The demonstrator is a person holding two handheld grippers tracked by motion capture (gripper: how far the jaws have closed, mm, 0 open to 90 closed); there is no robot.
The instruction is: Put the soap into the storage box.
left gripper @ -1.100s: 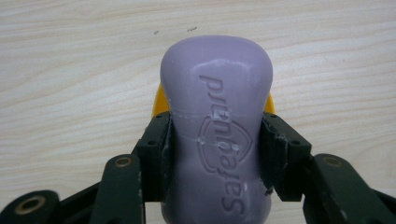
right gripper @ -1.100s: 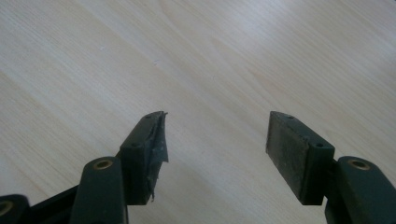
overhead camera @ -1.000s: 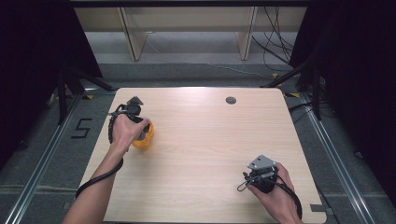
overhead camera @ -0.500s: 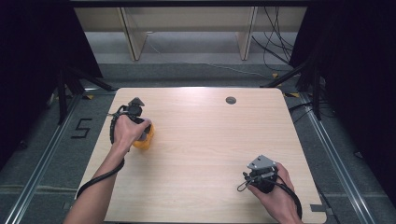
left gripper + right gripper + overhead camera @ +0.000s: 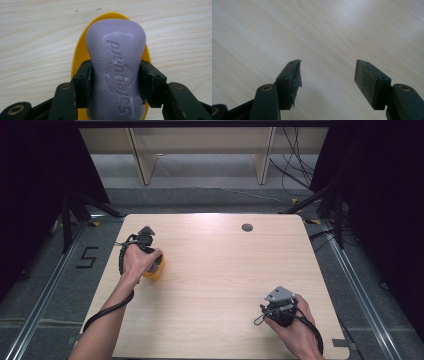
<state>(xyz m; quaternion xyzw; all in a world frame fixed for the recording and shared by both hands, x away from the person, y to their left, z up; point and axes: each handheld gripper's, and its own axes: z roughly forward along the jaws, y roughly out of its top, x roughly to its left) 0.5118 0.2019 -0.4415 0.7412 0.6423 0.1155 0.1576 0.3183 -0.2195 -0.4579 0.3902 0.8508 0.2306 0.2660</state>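
On my high view I have the left tongs over the left side of the pale wooden surface, toward its far half, with the hand wrapped around the body and the cable looping back along the forearm. Just to the right of that hand I see the yellow oval plastic dish, partly covered by the fingers.

From the left gripper view, the tongs are clamped on the lilac waisted bar of soap: one black pad presses each side at the bar's narrow middle. The embossed lettering on the soap's top face reads upside down to me. The yellow dish shows as a rim around and beneath the bar; I cannot tell whether the soap touches it or is held just clear.

The right tongs sit near the right front corner of the surface, well apart from the dish, with the grey three-cornered plate on top and the right hand behind. In the right gripper view they stand wide apart over bare wood grain, holding nothing. The padding on the left-hand pad looks torn and is peeling at its edge.

A small dark round hole sits in the surface near the far edge.
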